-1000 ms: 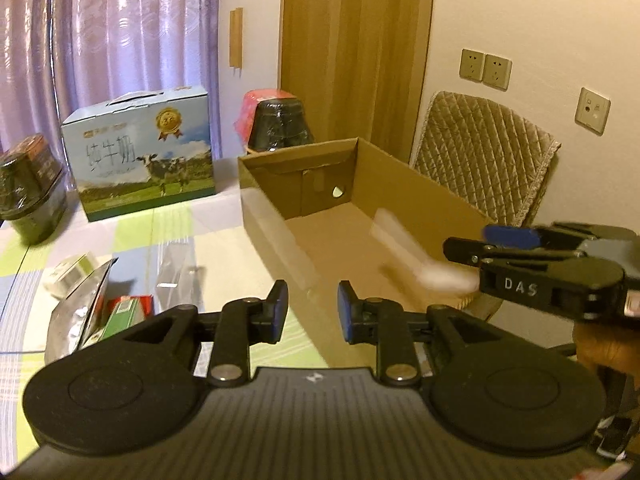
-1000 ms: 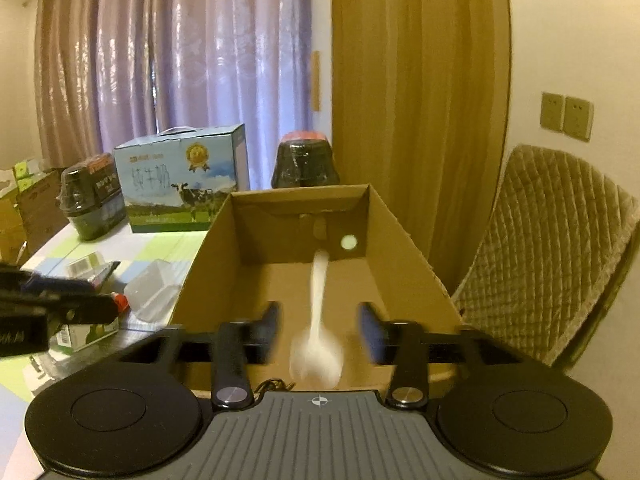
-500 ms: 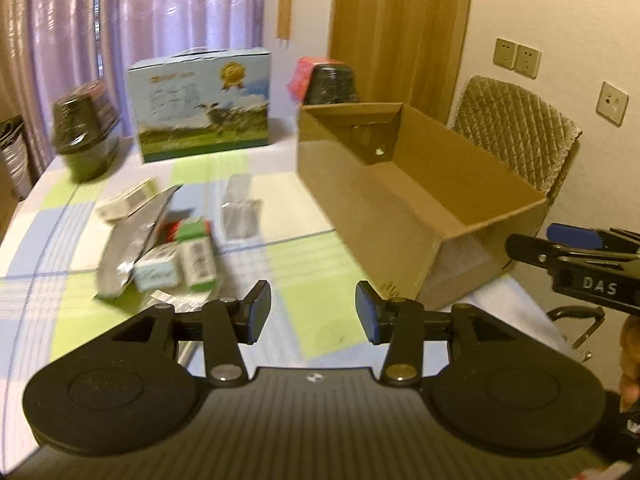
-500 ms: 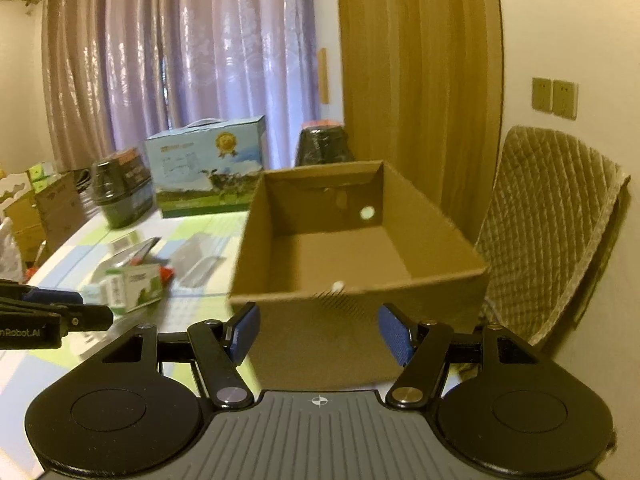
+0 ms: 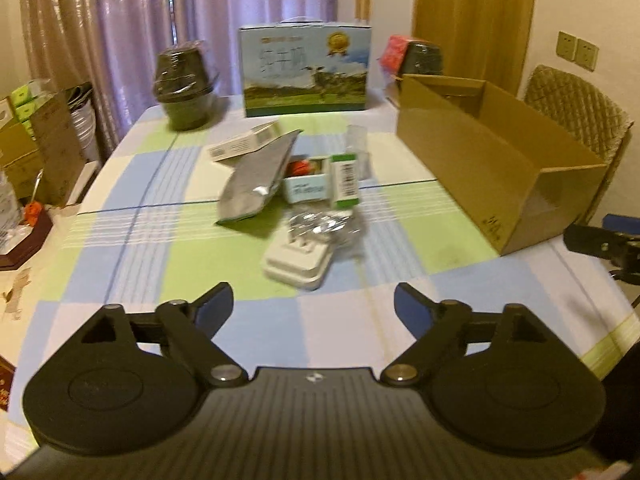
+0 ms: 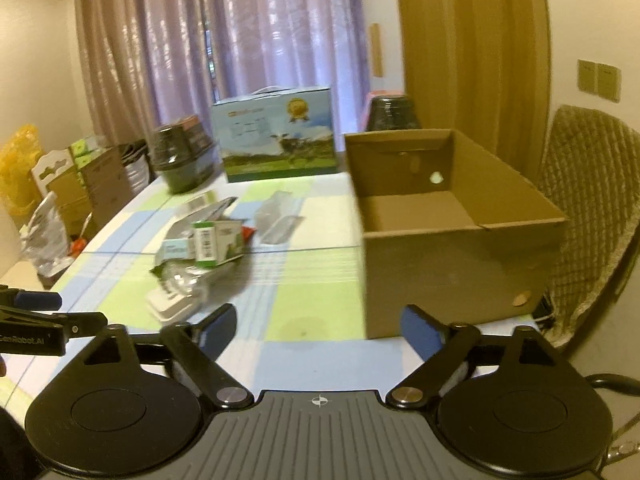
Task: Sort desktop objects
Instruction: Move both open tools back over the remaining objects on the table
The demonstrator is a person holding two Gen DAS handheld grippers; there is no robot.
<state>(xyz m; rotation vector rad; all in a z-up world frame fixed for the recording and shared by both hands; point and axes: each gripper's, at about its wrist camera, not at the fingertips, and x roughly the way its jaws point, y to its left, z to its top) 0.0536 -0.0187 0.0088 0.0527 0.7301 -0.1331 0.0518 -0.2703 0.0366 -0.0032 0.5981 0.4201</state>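
An open brown cardboard box (image 5: 500, 160) (image 6: 452, 216) stands at the table's right side. In the middle lies a pile of small items: a silver foil pouch (image 5: 256, 184), a green-and-white carton (image 5: 345, 180) (image 6: 205, 242), a white flat box (image 5: 245, 145), crumpled clear wrap (image 5: 320, 226) and a white plastic case (image 5: 298, 262) (image 6: 172, 306). My left gripper (image 5: 314, 308) hovers open and empty over the near table edge, short of the pile. My right gripper (image 6: 318, 326) is open and empty too, in front of the box's near left corner.
A blue milk carton with a handle (image 5: 306, 72) (image 6: 278, 138) and two dark wrapped pots (image 5: 186, 84) (image 5: 424, 56) stand at the back. A quilted chair (image 6: 592, 200) is beside the box on the right. Stacked cardboard boxes (image 5: 28, 148) sit left of the table.
A white object dropped from my right gripper into the box. Both grippers then pulled back from the box and opened wider; the left one swung left toward the pile.
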